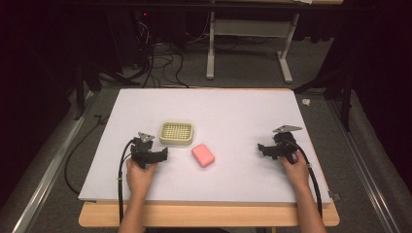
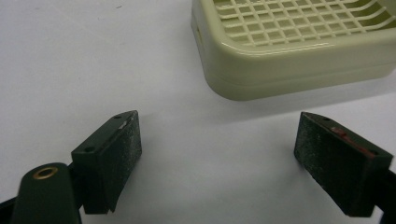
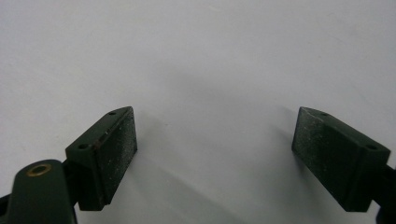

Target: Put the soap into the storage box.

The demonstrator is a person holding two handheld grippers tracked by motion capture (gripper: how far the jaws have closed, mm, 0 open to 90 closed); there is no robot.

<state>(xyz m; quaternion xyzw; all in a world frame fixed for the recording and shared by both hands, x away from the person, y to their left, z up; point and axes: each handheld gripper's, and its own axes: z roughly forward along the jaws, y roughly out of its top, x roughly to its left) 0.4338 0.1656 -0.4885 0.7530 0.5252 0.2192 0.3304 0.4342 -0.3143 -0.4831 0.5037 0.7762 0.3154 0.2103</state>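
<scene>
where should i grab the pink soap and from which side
Grip the soap across its two long sides, coming straight down from above. It lies flat on the white board, a rounded bar turned at a slant, so the short width probably fits open jaws best; turn the wrist to match. The left gripper, open and beside the dish, is nearest.

The high view looks forward and down from above the person's side, taking in the whole white-covered bench (image 1: 233, 107) from some way off. The left gripper view rides low and close to the white surface, looking along its own spread jaws at the near corner of the cream plastic grid-topped tray (image 2: 261, 70), which the high view also shows (image 1: 177, 134). The right gripper view sits equally close, facing bare white surface
</scene>
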